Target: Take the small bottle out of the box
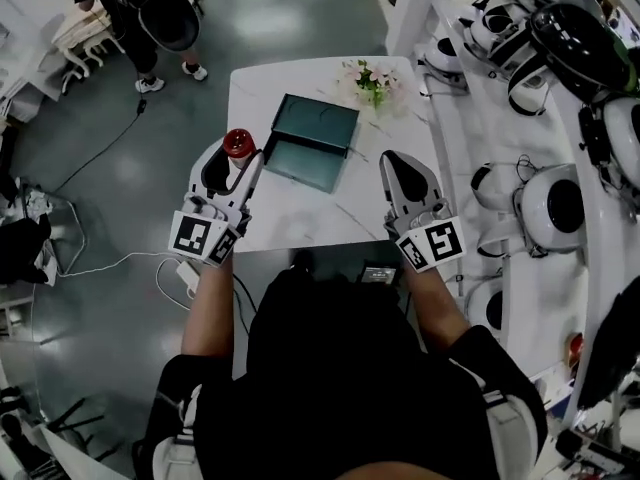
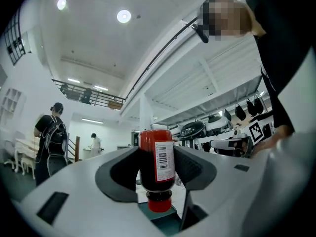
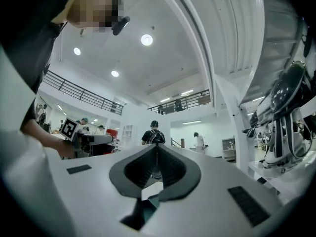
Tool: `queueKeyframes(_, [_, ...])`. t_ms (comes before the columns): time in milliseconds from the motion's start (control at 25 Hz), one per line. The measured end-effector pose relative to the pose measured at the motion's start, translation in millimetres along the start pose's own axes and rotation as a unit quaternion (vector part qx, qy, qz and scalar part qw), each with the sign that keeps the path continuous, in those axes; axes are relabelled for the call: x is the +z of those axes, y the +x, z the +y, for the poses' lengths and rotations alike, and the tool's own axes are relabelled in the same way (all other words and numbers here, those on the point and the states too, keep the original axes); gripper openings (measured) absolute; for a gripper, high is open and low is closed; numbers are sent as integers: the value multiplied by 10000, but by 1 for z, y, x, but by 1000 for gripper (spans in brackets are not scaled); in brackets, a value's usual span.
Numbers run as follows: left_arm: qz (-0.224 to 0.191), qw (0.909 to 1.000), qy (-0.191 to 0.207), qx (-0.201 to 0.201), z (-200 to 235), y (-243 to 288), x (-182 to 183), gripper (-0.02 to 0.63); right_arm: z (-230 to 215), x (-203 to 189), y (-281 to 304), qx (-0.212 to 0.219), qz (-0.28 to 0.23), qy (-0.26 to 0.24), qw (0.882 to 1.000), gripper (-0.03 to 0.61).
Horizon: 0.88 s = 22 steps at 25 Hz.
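A small dark bottle (image 1: 238,142) with red ends and a barcode label is clamped between the jaws of my left gripper (image 1: 236,158), up in the air just left of the box. In the left gripper view the bottle (image 2: 157,164) stands upright between the pads, red cap at its lower end. The dark teal box (image 1: 312,140) lies open on the white table (image 1: 300,218), lid hinged back. My right gripper (image 1: 392,160) hovers to the box's right, jaws shut on nothing; in its own view the right gripper (image 3: 157,154) shows the pads meeting.
A small bunch of flowers (image 1: 372,80) stands at the table's far edge behind the box. White benches with black-and-white robot parts (image 1: 540,198) run along the right. A cable (image 1: 100,263) trails on the floor at left, where a person (image 1: 140,18) stands farther off.
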<state>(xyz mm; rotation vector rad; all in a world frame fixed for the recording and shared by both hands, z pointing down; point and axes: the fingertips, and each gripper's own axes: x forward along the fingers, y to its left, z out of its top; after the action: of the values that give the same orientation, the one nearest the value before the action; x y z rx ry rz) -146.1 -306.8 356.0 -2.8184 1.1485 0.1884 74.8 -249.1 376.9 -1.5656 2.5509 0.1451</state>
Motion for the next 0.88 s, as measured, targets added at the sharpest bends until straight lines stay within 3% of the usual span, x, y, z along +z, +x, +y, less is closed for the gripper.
queueKeyframes(440, [-356,9926,-85,1159,-44,-92,6,230,15,-5,-23,523,112,239,9983,35])
queueKeyframes(600, [-312,9913,-205,1261,-58,-118,7,230,20,-7,-37,541,169,309,9979,35])
queueKeyframes(880, [-383,9930,-326,1068,-89,-157,9,230,34,0,-71,383,184,258,9988,34])
